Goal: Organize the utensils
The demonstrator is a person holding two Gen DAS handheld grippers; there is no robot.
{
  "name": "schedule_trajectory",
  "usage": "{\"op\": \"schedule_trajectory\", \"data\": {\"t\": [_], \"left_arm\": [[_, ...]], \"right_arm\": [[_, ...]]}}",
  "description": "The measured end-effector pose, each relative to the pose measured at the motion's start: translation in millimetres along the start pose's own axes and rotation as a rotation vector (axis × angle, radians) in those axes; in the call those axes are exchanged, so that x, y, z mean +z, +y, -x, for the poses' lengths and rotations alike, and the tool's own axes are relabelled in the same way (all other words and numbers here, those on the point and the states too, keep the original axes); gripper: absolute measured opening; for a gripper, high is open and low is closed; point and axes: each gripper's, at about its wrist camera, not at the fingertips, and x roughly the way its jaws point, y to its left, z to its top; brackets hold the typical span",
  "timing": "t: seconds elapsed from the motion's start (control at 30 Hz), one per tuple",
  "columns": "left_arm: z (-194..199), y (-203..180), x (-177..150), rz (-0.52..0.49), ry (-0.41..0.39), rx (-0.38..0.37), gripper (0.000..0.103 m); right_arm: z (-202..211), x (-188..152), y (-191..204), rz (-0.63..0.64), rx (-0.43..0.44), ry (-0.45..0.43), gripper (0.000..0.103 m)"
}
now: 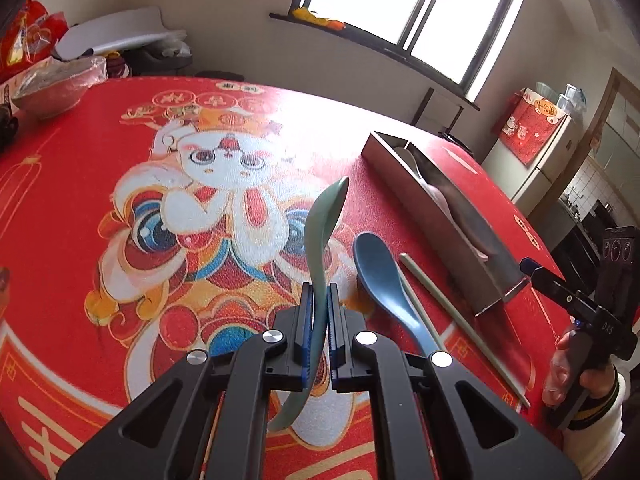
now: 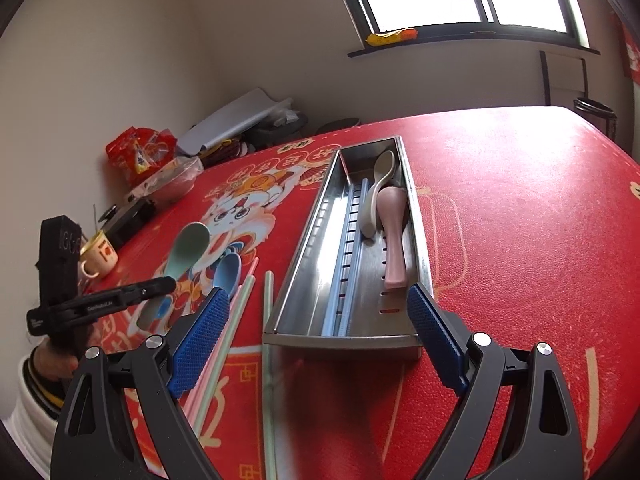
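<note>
Green spoon [image 1: 322, 216] handle partly hidden inside left gripper [image 1: 320, 300]

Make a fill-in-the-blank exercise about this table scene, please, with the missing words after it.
1. The left claw is shut on the ____ spoon.
2. The blue spoon lies on the red ____.
3. In the steel tray lie a white spoon and a ____ spoon.
4. The right claw is ____.

Missing words: green; tablecloth; pink; open
</note>
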Motion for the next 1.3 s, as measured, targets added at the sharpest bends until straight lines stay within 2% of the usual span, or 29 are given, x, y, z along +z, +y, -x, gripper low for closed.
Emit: {"op": "schedule_trajectory", "data": {"t": [0.13,0.4,0.53,0.6,0.63,0.7,0.77,0.87,0.93,1.07,1.3], "left_arm": [[-2,1,-2,-0.003,0.005,0.005,0.007],[-13,10,-3,0.044,0.061,0.013,0.007],[-14,8,-4,0.030,0.066,0.019,0.007],[-15,5,-5,0.011,0.070,0.027,0.007],[-15,3,-5,0.002,0.071,0.030,0.007],[-15,2,-5,-0.002,0.071,0.032,0.007],[-16,1,-5,0.001,0.070,0.032,0.007],[-16,1,-6,-0.002,0.070,0.034,0.007],[-16,1,-5,-0.004,0.070,0.036,0.007],[-16,0,-5,-0.004,0.071,0.035,0.007],[-16,-1,-6,-0.013,0.075,0.039,0.007]], "right_arm": [[1,1,5,0.016,-0.043,0.007,0.087],[23,-9,14,0.037,-0.044,0.073,0.087],[33,-22,18,0.058,-0.056,0.117,0.087],[33,-28,20,0.070,-0.059,0.153,0.079],[32,-32,22,0.078,-0.059,0.175,0.072],[29,-38,25,0.099,-0.066,0.202,0.070],[23,-43,31,0.133,-0.078,0.240,0.053],[11,-49,38,0.167,-0.089,0.294,0.036],[3,-52,43,0.194,-0.093,0.324,0.031],[-8,-55,53,0.237,-0.106,0.350,0.029],[-25,-43,60,0.225,-0.115,0.375,0.026]]}}
